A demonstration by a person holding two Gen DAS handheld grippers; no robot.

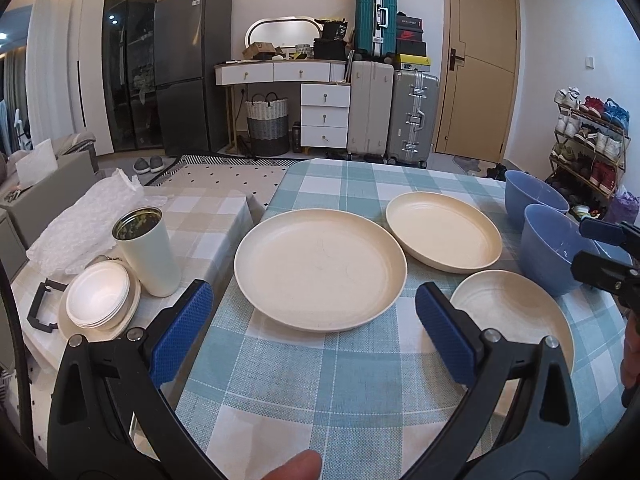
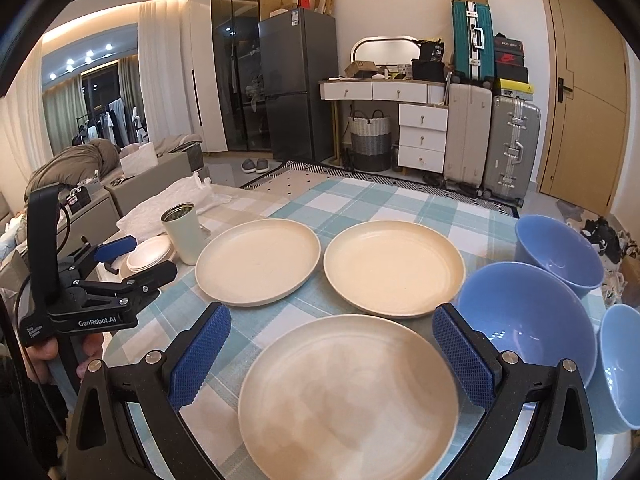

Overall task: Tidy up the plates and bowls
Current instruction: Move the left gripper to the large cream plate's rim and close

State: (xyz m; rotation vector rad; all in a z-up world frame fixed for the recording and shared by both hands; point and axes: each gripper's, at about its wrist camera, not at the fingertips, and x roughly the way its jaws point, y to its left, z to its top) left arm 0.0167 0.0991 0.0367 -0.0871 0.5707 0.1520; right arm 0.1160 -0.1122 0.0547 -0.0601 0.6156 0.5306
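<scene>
While both sit spread, left gripper [image 1: 314, 324] faces big plate [image 1: 320, 268], right gripper [image 2: 332, 354] near plate [image 2: 348, 396].

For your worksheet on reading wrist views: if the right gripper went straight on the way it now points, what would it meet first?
Most likely the near plate, which lies between the open right gripper fingers. Depth is unclear, and the gripper seems to sit above the plate, so it might pass over it toward the far right plate.
</scene>
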